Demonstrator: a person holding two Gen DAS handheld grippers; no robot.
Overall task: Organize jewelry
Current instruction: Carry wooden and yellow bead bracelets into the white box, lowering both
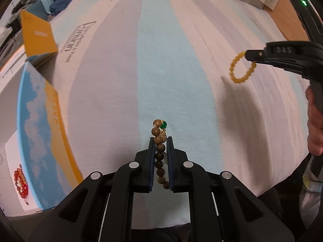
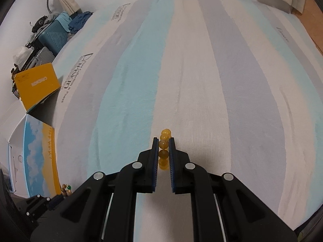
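My left gripper [image 1: 160, 141] is shut on a brown wooden bead bracelet [image 1: 159, 135] with one green bead, held above the striped bed cover. My right gripper [image 2: 164, 141] is shut on a yellow bead bracelet [image 2: 164, 139]; in the left wrist view the right gripper [image 1: 249, 56] holds the yellow bracelet [image 1: 241, 69] dangling above the bed at the right. An open box [image 1: 12, 155] with a sky-printed wall stands at the left and holds a red bead bracelet [image 1: 20, 181]. The wooden bracelet [image 2: 66, 189] also shows in the right wrist view, low left, beside the box [image 2: 34, 157].
The box's yellow lid [image 1: 38, 35] stands raised behind the box at the far left. A suitcase with clothes [image 2: 54, 32] and a lamp stand beyond the bed's far left corner. The striped bed cover [image 1: 161, 70] spreads ahead. A wooden floor [image 1: 288, 20] lies far right.
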